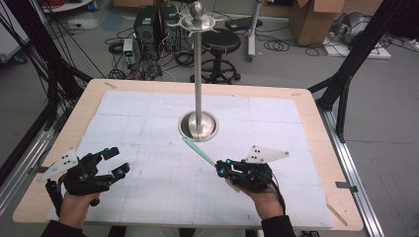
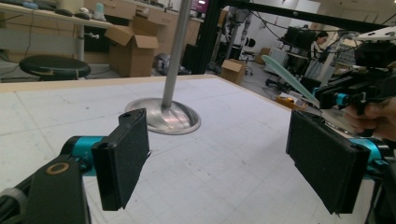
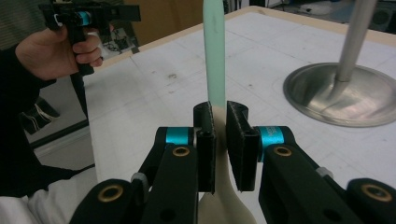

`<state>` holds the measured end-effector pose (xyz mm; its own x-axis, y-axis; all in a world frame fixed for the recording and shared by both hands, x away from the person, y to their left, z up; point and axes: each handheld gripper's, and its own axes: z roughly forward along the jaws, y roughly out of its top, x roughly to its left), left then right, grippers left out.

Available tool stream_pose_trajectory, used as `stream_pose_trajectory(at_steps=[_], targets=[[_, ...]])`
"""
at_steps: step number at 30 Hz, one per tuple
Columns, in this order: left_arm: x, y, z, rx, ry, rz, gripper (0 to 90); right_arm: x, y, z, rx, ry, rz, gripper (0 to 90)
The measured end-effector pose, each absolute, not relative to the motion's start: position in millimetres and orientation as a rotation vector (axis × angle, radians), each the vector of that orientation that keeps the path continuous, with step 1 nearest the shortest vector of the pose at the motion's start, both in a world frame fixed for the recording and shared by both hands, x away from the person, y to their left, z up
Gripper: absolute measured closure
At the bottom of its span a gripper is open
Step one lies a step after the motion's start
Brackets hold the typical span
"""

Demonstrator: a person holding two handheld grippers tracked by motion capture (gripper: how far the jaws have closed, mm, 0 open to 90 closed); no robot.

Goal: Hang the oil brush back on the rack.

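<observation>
Right tool [image 1: 221,167] aims spatula [image 1: 198,150] toward stand [image 1: 198,79].

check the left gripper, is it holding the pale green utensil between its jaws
No, the left gripper has wide open jaws with only white table mat between them; the long pale green spatula-like utensil sits in the right gripper.

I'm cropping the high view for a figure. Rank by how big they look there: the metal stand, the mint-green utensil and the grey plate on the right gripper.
1. Metal stand, by far the largest.
2. Mint-green utensil and grey plate: about the same length, so I won't rank them. The right gripper hides the utensil's near end.
</observation>
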<state>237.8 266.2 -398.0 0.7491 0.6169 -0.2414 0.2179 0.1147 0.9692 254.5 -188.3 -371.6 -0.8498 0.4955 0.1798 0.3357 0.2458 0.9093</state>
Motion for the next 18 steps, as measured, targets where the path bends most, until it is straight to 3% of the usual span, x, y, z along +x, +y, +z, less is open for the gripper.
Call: stream_pose_trajectory(at_steps=[18], targets=[[240.1,228.6,-387.1,1.484,0.585,0.171,24.8,245.5,-167.1,-367.6,0.637,2.372,1.804,82.1]])
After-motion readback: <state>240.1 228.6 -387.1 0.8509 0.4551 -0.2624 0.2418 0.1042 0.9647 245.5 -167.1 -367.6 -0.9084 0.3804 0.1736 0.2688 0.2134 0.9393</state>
